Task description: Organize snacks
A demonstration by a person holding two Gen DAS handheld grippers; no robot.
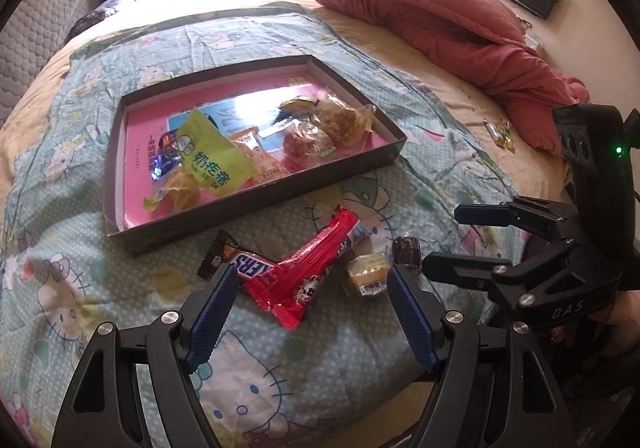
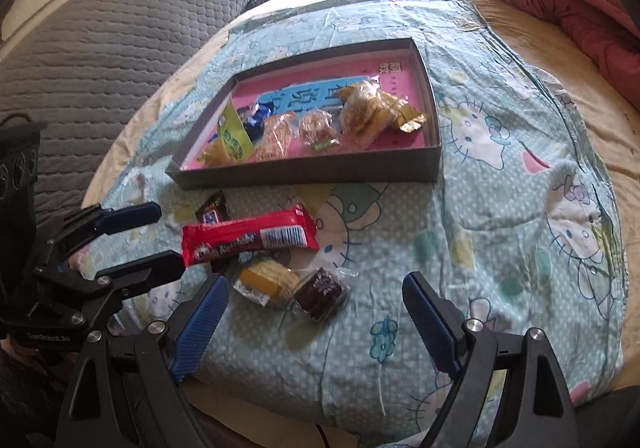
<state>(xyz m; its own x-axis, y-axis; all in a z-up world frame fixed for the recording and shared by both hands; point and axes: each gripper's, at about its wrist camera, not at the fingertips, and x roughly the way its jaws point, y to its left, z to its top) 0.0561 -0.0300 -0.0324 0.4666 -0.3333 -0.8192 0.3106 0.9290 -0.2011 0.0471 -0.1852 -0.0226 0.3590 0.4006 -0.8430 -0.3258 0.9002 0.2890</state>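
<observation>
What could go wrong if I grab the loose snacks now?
1. The red packet lies across the Snickers bar, so the open left gripper may drag both.
2. The yellow snack and brown snack touch; the open right gripper may pinch two.

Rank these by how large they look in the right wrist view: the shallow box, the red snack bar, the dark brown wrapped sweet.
1. shallow box, by far the largest.
2. red snack bar.
3. dark brown wrapped sweet, the smallest, though it lies nearest the camera.
</observation>
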